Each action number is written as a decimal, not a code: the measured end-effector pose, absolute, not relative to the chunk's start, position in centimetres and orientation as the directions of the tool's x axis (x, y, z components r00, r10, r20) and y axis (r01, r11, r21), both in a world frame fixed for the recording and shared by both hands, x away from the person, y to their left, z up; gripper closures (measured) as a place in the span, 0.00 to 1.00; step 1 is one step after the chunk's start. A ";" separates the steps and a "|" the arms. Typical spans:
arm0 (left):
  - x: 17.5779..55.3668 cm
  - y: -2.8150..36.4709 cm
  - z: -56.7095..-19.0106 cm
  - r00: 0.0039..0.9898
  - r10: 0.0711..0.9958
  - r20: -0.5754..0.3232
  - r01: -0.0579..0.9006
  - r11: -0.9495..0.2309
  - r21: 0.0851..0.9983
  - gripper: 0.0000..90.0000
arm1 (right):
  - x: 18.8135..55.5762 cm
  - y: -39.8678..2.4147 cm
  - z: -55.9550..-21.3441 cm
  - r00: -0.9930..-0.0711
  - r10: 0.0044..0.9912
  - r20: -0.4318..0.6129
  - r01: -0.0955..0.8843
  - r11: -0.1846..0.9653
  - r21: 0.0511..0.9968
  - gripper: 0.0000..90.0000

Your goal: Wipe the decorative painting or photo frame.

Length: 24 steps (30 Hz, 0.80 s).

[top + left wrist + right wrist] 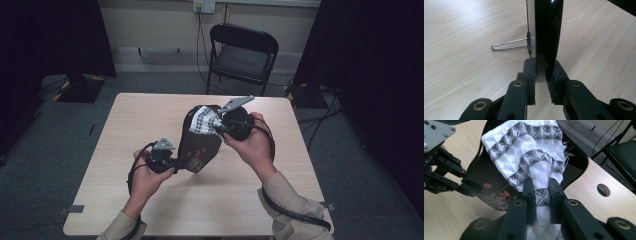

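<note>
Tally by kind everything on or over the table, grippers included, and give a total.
Grippers: 2, the left gripper and the right gripper
Black oval standing mirrors with a wire prop: 1, the mirror
White cloths with a black pattern: 1, the cloth
Total: 4

cloth (206, 121) against upright board (199, 145), table (125, 150) beneath, chair (242, 55) behind table
</note>
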<state>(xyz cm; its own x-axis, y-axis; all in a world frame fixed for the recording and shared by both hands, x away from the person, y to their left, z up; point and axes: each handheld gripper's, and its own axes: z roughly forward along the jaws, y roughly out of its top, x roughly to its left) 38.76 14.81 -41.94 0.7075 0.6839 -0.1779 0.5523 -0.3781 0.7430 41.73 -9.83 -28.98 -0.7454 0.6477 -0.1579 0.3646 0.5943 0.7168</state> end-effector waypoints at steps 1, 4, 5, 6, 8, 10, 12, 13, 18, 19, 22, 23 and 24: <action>38.8 14.8 -41.9 0.708 0.683 -0.178 0.551 -0.377 0.744 0.87 | 41.6 -9.8 -29.1 -0.749 0.644 -0.157 0.360 0.594 0.719 0.89; 38.8 14.8 -41.9 0.708 0.684 -0.176 0.550 -0.378 0.745 0.87 | 41.3 -9.6 -29.6 -0.755 0.638 -0.150 0.359 0.593 0.721 0.89; 38.8 14.8 -41.9 0.706 0.685 -0.179 0.552 -0.375 0.745 0.87 | 41.2 -9.5 -29.8 -0.758 0.635 -0.149 0.357 0.596 0.719 0.89; 38.8 14.9 -41.9 0.707 0.685 -0.177 0.551 -0.377 0.744 0.87 | 41.2 -9.5 -30.0 -0.761 0.632 -0.150 0.358 0.601 0.715 0.89; 38.8 14.9 -41.9 0.707 0.685 -0.177 0.551 -0.376 0.745 0.87 | 41.1 -9.4 -30.7 -0.762 0.630 -0.149 0.362 0.605 0.709 0.89; 38.8 14.9 -41.9 0.708 0.684 -0.177 0.551 -0.377 0.745 0.87 | 41.0 -9.4 -31.5 -0.771 0.619 -0.148 0.361 0.616 0.700 0.89; 38.8 14.9 -41.9 0.707 0.684 -0.177 0.551 -0.377 0.745 0.87 | 40.9 -9.4 -32.5 -0.773 0.619 -0.139 0.372 0.620 0.691 0.89; 38.8 14.9 -41.9 0.708 0.684 -0.176 0.550 -0.378 0.744 0.87 | 40.9 -9.3 -33.1 -0.774 0.619 -0.136 0.378 0.623 0.684 0.89; 38.8 14.9 -41.9 0.708 0.684 -0.177 0.551 -0.378 0.744 0.87 | 41.1 -9.5 -36.2 -0.773 0.625 -0.111 0.418 0.632 0.652 0.89; 38.8 14.9 -41.9 0.708 0.683 -0.179 0.551 -0.377 0.744 0.87 | 41.1 -9.5 -36.8 -0.773 0.626 -0.103 0.426 0.633 0.647 0.89; 38.8 14.9 -41.9 0.707 0.685 -0.177 0.551 -0.377 0.745 0.87 | 41.2 -9.6 -38.5 -0.771 0.631 -0.089 0.450 0.637 0.625 0.89; 38.8 14.9 -41.9 0.707 0.685 -0.177 0.551 -0.376 0.745 0.87 | 41.2 -9.7 -39.1 -0.770 0.632 -0.082 0.459 0.639 0.618 0.89; 38.8 14.9 -41.9 0.706 0.685 -0.180 0.552 -0.374 0.745 0.87 | 41.3 -9.7 -39.6 -0.769 0.634 -0.078 0.466 0.641 0.610 0.89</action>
